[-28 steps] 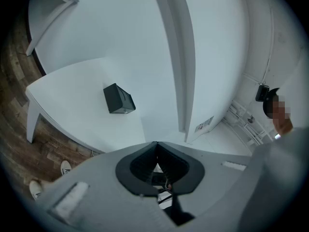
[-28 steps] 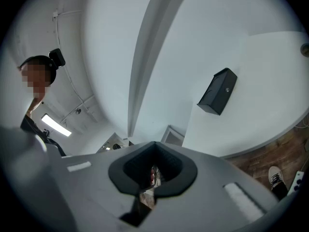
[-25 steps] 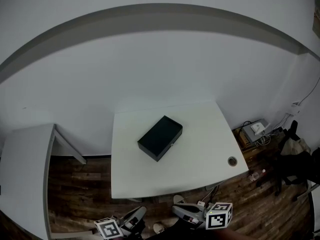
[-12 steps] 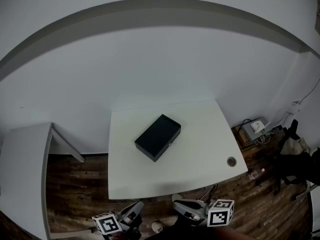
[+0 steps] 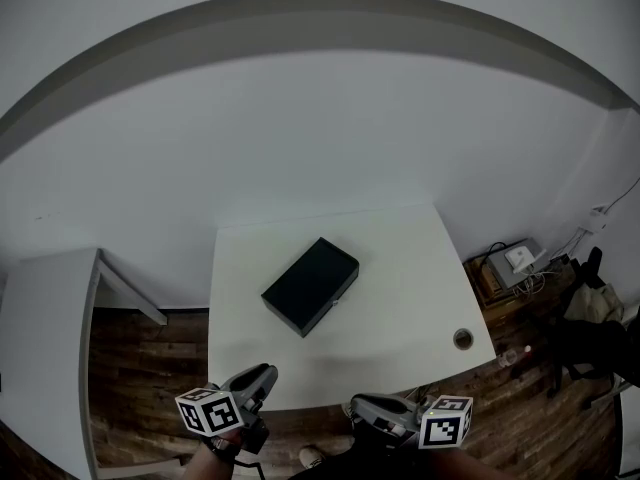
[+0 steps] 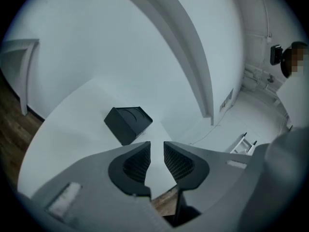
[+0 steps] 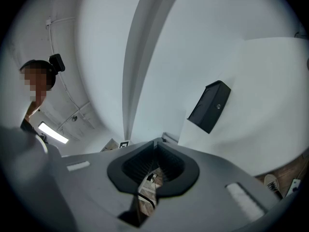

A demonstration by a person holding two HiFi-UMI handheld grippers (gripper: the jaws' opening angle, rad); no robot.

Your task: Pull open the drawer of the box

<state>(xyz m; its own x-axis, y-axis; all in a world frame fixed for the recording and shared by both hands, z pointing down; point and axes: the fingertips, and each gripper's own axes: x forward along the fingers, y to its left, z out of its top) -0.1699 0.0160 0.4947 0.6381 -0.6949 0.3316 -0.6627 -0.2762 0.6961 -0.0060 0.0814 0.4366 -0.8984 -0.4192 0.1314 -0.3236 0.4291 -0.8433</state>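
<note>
A black box point(image 5: 310, 286) lies at an angle in the middle of the white table point(image 5: 400, 268), with its drawer closed. The left gripper view shows the box point(image 6: 128, 123) ahead of the jaws. In the right gripper view the box point(image 7: 210, 105) shows a small knob point(image 7: 218, 106) on its end face. My left gripper point(image 5: 265, 373) hovers at the table's front edge. Its jaws have just been opening and stand open point(image 6: 157, 146) with nothing between them. My right gripper point(image 5: 355, 408) hangs below the front edge, shut point(image 7: 155, 141) and empty. Both are well short of the box.
A second white desk point(image 5: 50, 348) stands at the left across a strip of wooden floor point(image 5: 150, 368). The table has a cable hole point(image 5: 462, 339) near its right front corner. A small device with cables point(image 5: 515, 261) and dark gear point(image 5: 600, 328) sit at the right.
My left gripper has moved up to the table's front edge and rolled, so its marker cube faces differently. The right gripper has shifted a little. The box has not moved on the table.
</note>
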